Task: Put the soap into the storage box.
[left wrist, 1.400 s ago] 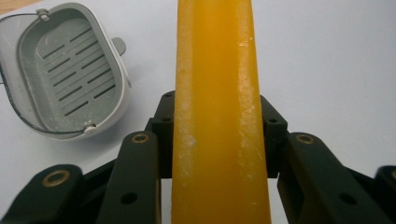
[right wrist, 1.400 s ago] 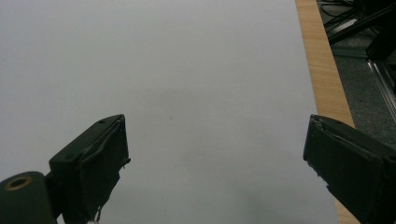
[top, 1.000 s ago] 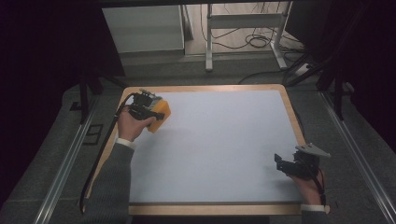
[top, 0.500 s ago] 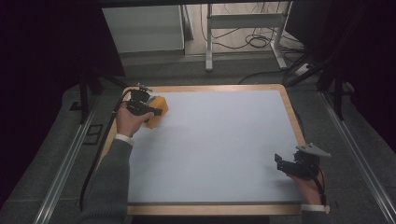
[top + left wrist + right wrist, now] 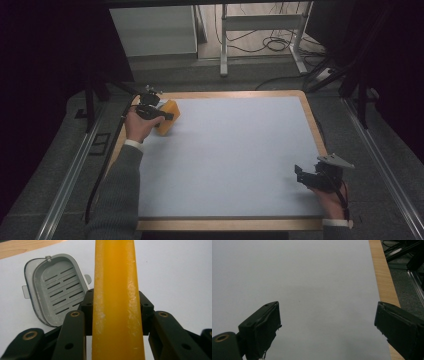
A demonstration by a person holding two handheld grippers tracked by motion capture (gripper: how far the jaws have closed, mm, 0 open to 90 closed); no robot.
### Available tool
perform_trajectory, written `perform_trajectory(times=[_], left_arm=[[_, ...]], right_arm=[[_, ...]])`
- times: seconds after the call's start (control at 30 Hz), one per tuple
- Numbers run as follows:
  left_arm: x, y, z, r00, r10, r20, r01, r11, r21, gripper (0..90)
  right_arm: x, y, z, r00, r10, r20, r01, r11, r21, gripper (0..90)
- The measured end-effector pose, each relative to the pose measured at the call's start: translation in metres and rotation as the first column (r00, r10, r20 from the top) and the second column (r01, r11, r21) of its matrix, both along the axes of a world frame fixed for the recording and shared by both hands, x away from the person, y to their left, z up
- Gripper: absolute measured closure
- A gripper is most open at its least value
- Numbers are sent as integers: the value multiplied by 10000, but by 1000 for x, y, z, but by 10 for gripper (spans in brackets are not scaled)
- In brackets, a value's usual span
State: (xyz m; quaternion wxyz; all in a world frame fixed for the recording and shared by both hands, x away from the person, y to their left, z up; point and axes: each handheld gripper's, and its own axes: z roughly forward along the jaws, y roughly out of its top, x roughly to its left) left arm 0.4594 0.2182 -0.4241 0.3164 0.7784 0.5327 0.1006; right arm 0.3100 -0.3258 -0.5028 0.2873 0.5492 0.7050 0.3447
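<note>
At the bench's (image 5: 230,150) far left corner, our left tongs (image 5: 115,302) pinch the yellow soap bar (image 5: 116,300) upright; the grey soap dish (image 5: 53,287) lies just beyond-left. Our right tongs (image 5: 327,322) idle, spread.

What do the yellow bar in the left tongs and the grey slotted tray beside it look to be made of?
Yellow bar: probably soap; waxy, semi-matte, with whitish dried residue streaks. Grey slotted tray: looks like moulded plastic, matte, with drain slots, a rolled rim and pale film. Left tongs: matte black plastic, brass-coloured rivets.
</note>
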Motion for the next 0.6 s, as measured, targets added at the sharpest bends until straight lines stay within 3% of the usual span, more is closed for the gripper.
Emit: perform_trajectory(times=[0.27, 0.6], left_arm=[[11, 6, -9, 9994, 249, -242, -250, 9997, -36, 612], [19, 10, -13, 9980, 567, -265, -572, 9982, -171, 611]], right_arm=[[0, -1, 0, 10000, -43, -15, 43, 10000, -15, 68], [0, -3, -1, 10000, -62, -20, 62, 10000, -32, 67]])
